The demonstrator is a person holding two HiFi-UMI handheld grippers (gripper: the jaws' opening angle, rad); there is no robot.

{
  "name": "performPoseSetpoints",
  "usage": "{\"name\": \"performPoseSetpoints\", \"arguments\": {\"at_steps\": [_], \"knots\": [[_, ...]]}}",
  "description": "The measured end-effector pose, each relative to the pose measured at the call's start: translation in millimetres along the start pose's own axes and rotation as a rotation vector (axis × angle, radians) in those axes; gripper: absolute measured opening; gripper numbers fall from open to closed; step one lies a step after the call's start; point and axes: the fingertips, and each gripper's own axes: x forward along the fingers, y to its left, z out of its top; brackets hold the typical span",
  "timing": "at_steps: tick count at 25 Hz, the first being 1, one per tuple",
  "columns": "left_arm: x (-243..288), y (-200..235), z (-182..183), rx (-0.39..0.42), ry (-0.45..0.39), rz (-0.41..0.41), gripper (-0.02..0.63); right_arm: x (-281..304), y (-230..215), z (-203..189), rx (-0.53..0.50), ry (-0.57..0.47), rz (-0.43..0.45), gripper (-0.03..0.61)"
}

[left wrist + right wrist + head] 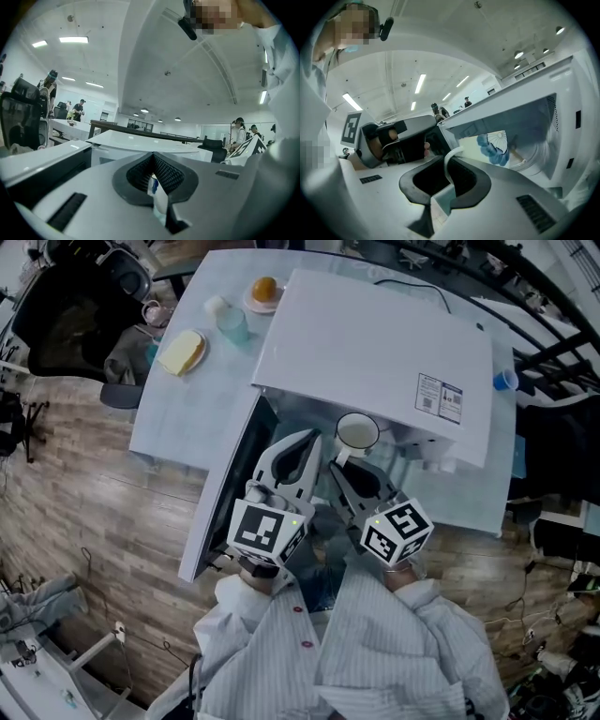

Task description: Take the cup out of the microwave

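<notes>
A white microwave [375, 352] stands on the table with its door [230, 484] swung open to the left. The white cup [356, 432] with a blue print [499, 147] hangs at the mouth of the cavity [548, 136], upright. My right gripper [339, 465] is shut on the cup's thin handle [447, 164], which runs between its jaws [447, 171]. My left gripper [302, 446] is beside it on the left, in front of the open door, jaws together and holding nothing [153, 164]. The left gripper [393, 138] also shows in the right gripper view.
A glass turntable [529, 157] lies inside the cavity. Behind the microwave, on the pale table [178, 418], are a bread slice on a plate [183, 352], an orange on a saucer [264, 289] and a clear tumbler [230, 320]. A dark chair [75, 306] stands at far left.
</notes>
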Motion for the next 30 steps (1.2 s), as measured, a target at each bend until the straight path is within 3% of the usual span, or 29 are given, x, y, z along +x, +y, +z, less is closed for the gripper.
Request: {"name": "performPoseSetpoints", "arguments": {"at_steps": [17,30], "knots": [[-24,-21,37,0.018,-0.054,-0.031,0.009,-47,59,59,-0.024,-0.09,0.114,0.067],[-16,-46,57,0.049,-0.073,-0.111,0.009,-70,67,122,-0.077,-0.196,0.123,0.067]]}}
